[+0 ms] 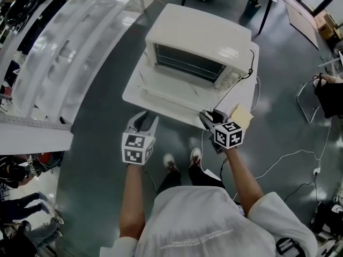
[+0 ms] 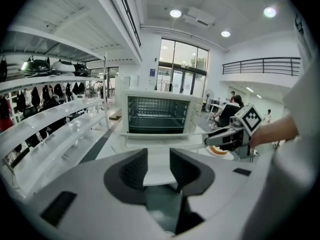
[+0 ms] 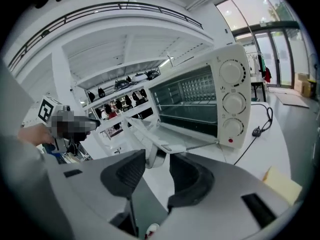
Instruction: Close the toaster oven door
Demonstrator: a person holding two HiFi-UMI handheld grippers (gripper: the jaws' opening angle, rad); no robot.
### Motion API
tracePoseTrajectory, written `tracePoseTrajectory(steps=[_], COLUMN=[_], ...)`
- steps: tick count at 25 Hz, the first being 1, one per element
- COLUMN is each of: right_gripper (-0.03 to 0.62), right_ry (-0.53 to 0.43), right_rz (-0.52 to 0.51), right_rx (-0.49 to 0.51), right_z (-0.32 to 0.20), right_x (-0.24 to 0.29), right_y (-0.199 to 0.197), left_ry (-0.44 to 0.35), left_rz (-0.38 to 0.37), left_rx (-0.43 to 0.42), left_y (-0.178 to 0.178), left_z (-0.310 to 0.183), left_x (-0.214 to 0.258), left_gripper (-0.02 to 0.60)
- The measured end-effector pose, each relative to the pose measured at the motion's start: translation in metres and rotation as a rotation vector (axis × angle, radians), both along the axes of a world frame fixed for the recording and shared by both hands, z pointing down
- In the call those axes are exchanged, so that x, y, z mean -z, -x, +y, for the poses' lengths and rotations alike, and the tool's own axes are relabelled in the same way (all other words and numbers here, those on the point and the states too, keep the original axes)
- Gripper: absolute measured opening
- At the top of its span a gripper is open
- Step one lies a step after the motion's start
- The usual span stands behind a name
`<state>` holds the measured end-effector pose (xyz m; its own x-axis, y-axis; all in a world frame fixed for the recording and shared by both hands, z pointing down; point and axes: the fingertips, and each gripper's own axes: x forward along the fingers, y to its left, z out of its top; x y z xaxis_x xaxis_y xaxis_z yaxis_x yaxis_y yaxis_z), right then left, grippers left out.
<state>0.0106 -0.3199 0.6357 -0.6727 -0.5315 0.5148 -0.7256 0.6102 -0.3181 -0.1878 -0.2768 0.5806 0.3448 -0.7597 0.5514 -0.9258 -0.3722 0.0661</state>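
The white oven (image 1: pixel 198 39) stands on a white table (image 1: pixel 134 96) with its mouth toward the person. Its door (image 1: pixel 171 92) is folded down and lies about level over the table in front of the opening, so the wire rack inside shows. The right gripper (image 1: pixel 208 116) is at the door's front edge, at the person's right-hand end of it. In the right gripper view the rounded end of the handle (image 3: pixel 154 158) sits between the two jaws near their tips. The jaws are part-way closed and grip that end, and the door's flat inner face stretches away beyond them toward the oven's three dials (image 3: pixel 232 101). The left gripper (image 2: pixel 158 155) holds nothing: its jaws stand a moderate gap apart, and only the table's near edge shows through the gap. In the head view it hangs just off the table's front edge, over the floor. It points at the left half of the door, near it but not touching. In the left gripper view the oven is straight ahead, the door shows edge-on above the jaws, and the right gripper's tip meets the door's right corner. A black cable (image 1: pixel 236 84) runs from the oven's right side across the table. A pale yellow slab (image 1: pixel 242 114) lies on the table just beside the right gripper.
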Motion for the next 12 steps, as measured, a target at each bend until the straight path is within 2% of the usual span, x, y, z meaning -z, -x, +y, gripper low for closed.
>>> tracePoseTrajectory(steps=[4,12], right_gripper=[0.156,0.150], right_ry=[-0.048,-0.103], right_rz=[-0.043,-0.052], right_rx=[-0.042,-0.116], right_z=[-0.020,-0.069], right_x=[0.033,0.083], right_y=[-0.009,-0.023], left_ry=[-0.029,-0.078], left_rz=[0.008,0.018], left_rx=[-0.020,-0.046], left_y=[-0.009,-0.022], left_z=[-0.017,-0.046], left_x=[0.016,0.041], left_gripper=[0.144,0.144])
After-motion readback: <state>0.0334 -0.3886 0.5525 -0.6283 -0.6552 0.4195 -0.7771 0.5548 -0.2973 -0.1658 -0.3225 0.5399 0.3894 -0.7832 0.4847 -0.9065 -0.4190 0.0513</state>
